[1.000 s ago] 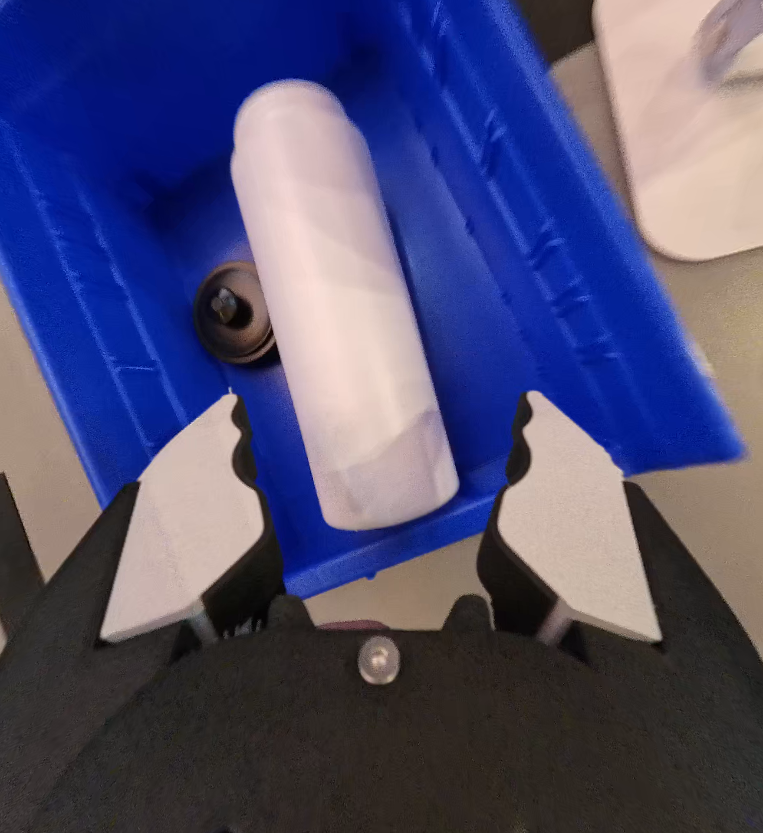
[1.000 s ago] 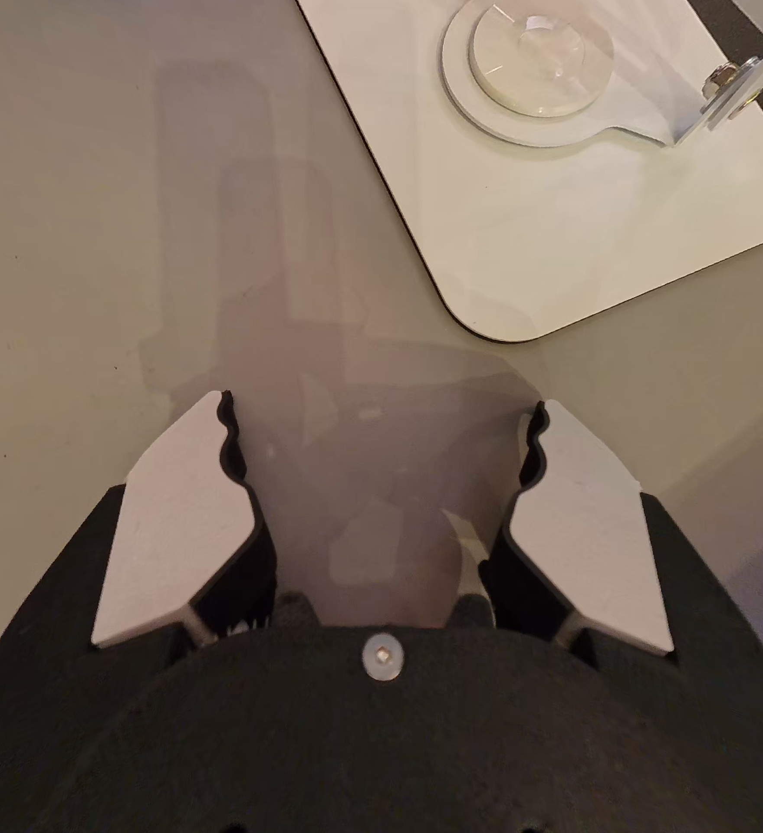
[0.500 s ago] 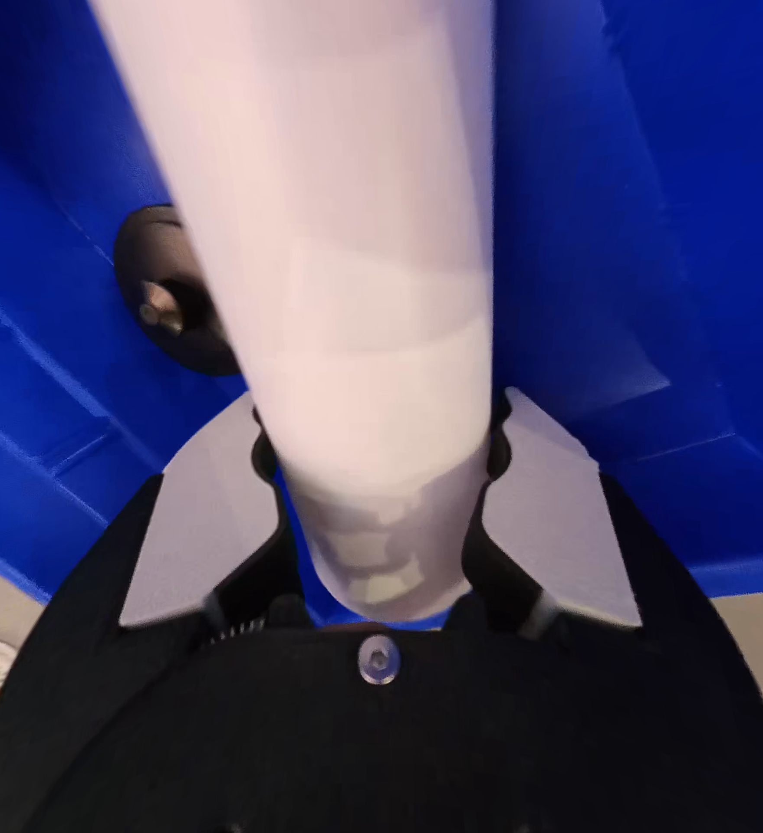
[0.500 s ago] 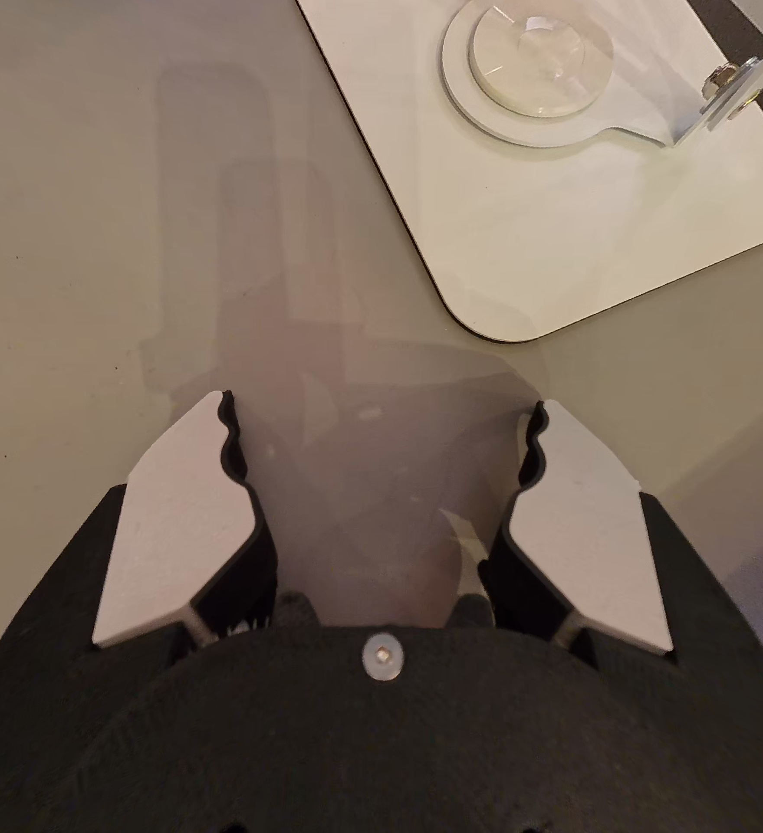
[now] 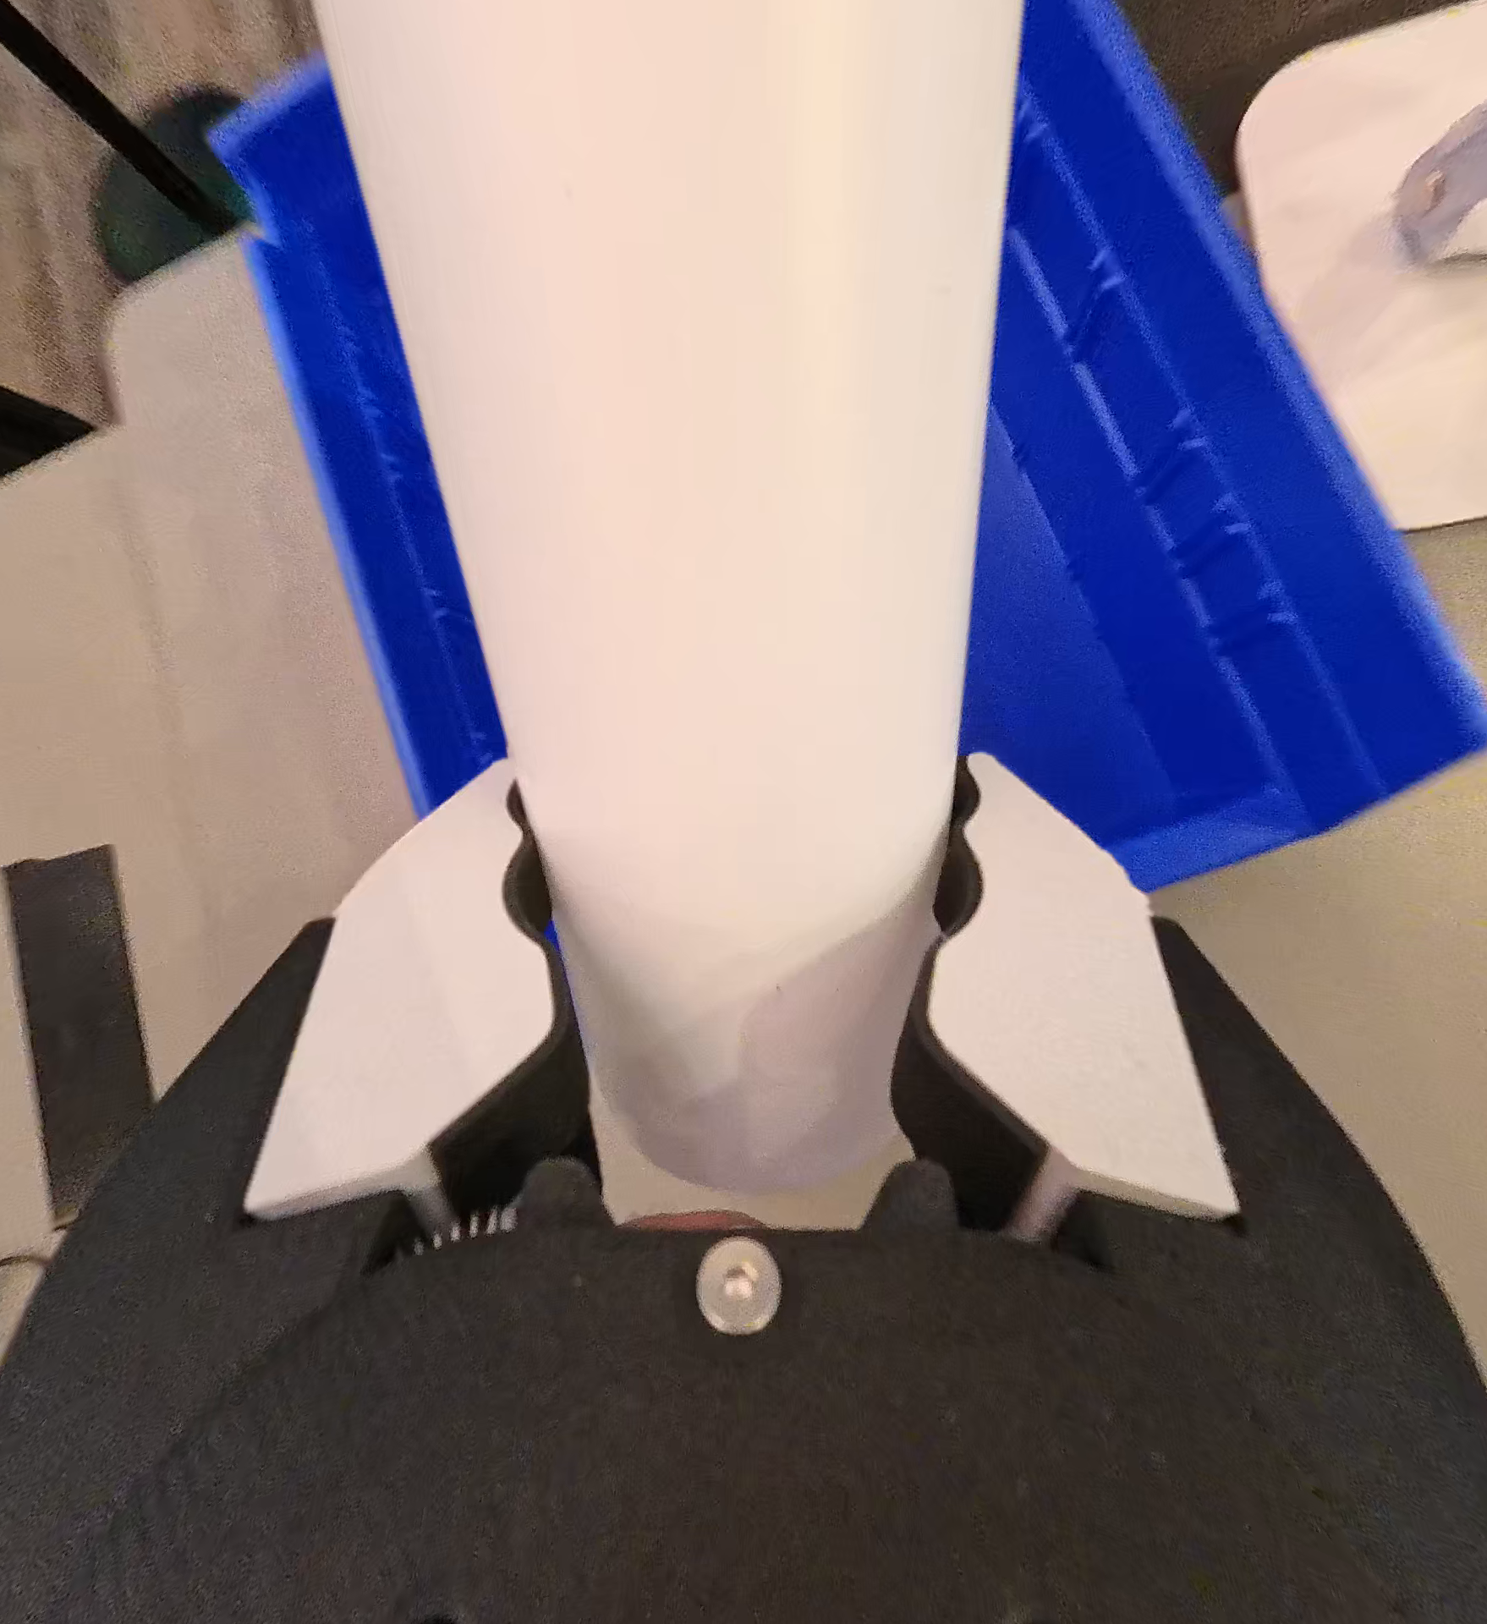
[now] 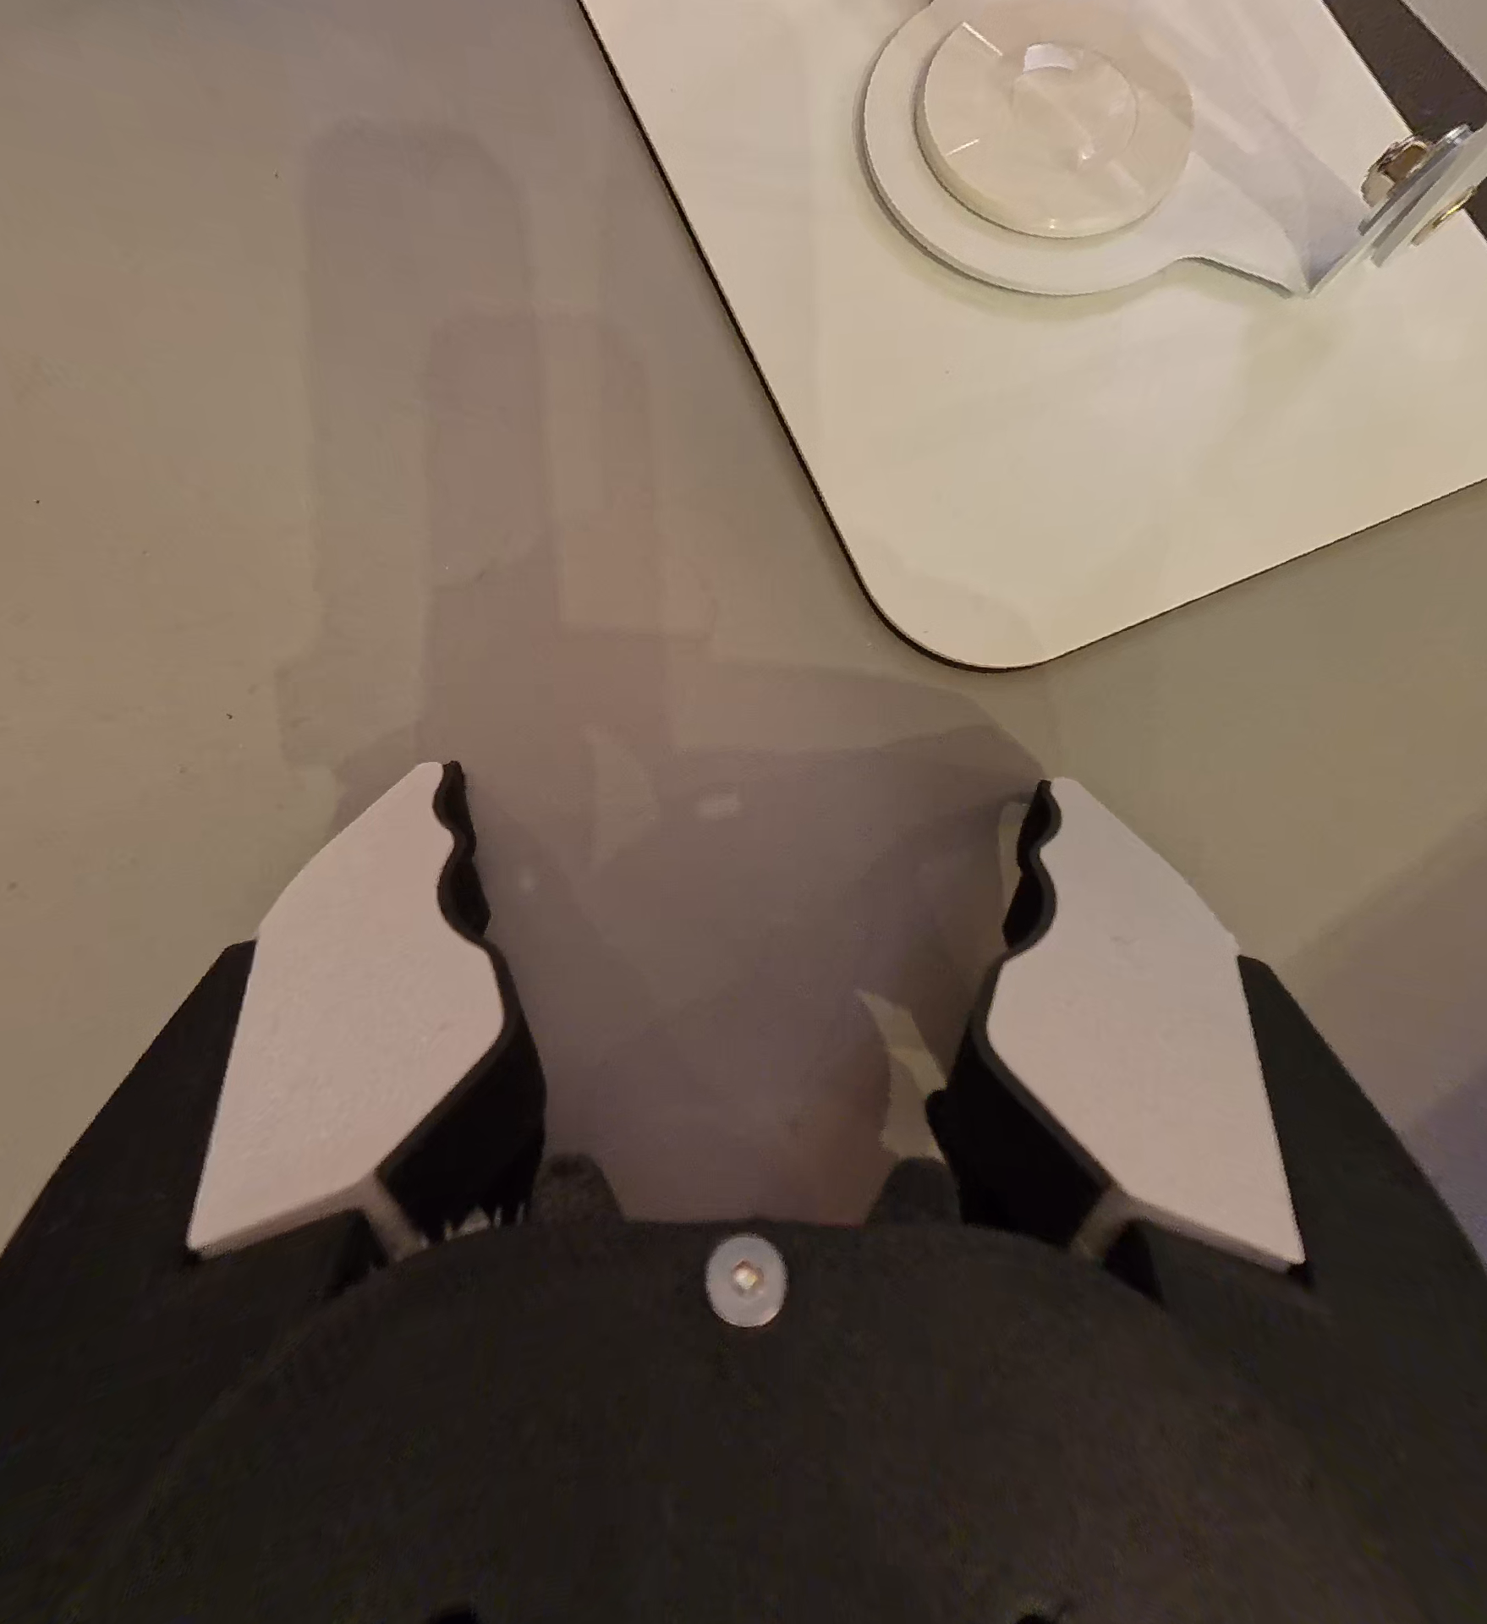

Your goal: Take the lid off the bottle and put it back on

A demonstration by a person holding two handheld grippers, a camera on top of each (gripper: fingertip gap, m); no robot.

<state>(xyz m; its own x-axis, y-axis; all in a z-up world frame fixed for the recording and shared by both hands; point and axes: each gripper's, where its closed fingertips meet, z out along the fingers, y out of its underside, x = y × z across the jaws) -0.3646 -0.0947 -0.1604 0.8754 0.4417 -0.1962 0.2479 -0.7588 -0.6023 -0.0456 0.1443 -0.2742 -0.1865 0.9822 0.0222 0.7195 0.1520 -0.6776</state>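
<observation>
Gripping a smooth white cylindrical bottle (image 5: 687, 527), left claw (image 5: 740, 870) closed.

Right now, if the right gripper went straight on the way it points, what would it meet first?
Probably the bare grey tabletop. The open right gripper holds nothing, and nothing lies between its fingers. The white board sits off to the right of that line; depth is unclear.

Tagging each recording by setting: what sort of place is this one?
Probably an indoor workbench or lab table set up for recording, not a home kitchen: a plain grey tabletop, a blue plastic storage bin, and a white board carrying a clear suction-cup mount.
</observation>
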